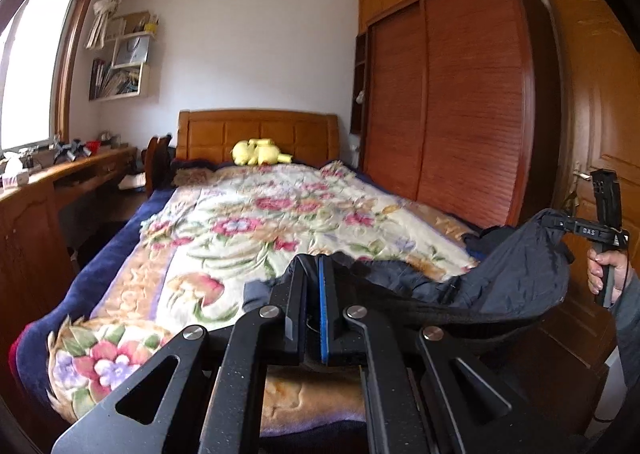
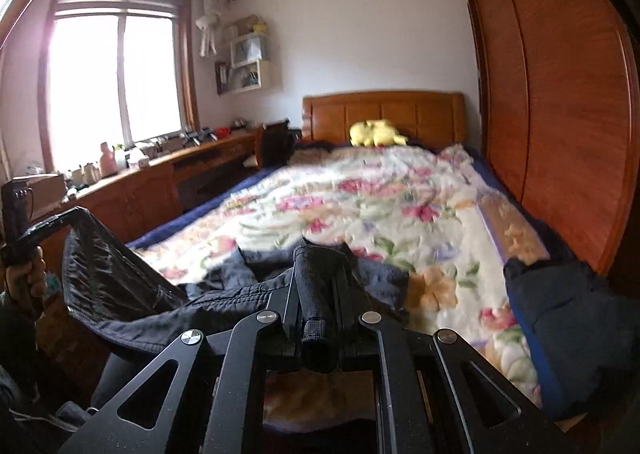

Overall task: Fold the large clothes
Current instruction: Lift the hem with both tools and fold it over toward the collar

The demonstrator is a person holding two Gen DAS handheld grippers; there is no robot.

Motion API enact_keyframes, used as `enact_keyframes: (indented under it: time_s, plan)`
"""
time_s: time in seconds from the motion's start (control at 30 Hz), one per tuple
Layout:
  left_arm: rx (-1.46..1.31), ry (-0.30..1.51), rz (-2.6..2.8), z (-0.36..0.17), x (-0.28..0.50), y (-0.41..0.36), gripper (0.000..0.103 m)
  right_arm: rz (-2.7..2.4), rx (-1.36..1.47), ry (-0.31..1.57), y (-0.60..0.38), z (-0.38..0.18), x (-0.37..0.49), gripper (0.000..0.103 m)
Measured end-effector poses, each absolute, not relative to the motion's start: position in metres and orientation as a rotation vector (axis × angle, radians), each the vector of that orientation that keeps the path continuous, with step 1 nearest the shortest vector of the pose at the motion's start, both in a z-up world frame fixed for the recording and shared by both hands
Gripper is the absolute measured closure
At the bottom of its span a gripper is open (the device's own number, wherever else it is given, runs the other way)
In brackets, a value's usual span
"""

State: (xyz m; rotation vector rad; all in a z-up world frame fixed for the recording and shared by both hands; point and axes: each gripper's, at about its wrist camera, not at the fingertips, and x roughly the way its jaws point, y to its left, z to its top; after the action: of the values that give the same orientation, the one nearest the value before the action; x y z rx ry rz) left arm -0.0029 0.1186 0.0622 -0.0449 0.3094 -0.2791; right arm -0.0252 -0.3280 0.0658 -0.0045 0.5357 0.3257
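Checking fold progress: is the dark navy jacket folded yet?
Not folded. The dark navy jacket hangs stretched between left gripper and right gripper, above the bed.

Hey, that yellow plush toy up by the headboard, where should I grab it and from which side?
Grip the plump body of the yellow plush toy from the foot of the bed, coming in over the floral blanket. It lies on its side against the headboard, so the back is blocked; its near side looks open and soft enough to pinch. Finer parts are too small to tell.
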Motion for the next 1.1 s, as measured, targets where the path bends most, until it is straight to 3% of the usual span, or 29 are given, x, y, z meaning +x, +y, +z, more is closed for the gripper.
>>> enact_keyframes:
  time_s: [0.3, 0.67, 1.1]
  plan:
    - [-0.063, 0.411, -0.234, 0.017, 0.053, 0.122, 0.098, 0.306, 0.006, 0.654, -0.327, 0.001, 0.032, 0.091]
    - [-0.007, 0.489, -0.155, -0.017, 0.174, 0.115, 0.098, 0.241, -0.069, 0.745, -0.302, -0.054, 0.164, 0.09]
    - [0.017, 0.465, -0.065, -0.007, 0.313, 0.102, 0.098, 0.134, -0.142, 0.708, -0.276, -0.059, 0.329, 0.09]
